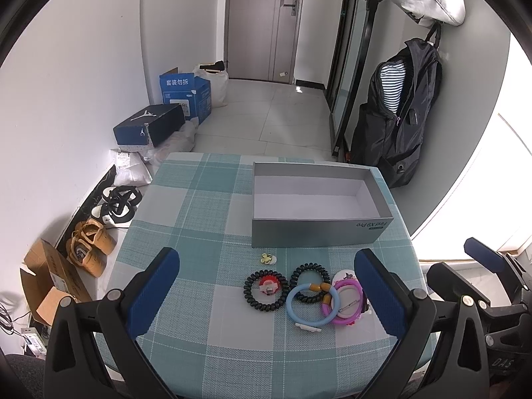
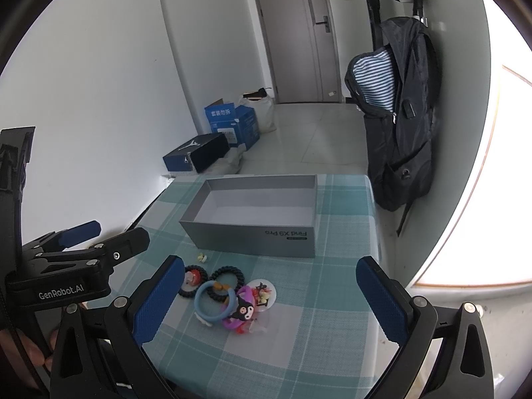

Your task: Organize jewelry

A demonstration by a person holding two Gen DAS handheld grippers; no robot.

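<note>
two handheld grippers hover over a small table (image 1: 186, 206) covered in a teal checked cloth. the left gripper (image 1: 266, 294) and the right gripper (image 2: 269, 299) both have their blue jaws spread wide, holding nothing. a grey box (image 1: 316, 232) sits empty near the far edge, its long axis running left to right, open top facing up. nothing is sorted yet, by the look of it: the black coil ties (image 1: 265, 290), blue ring (image 1: 312, 304), pink ring (image 1: 345, 302) and small yellow flower clip (image 1: 266, 259) all lie clustered on the cloth just in front of the box.
</note>
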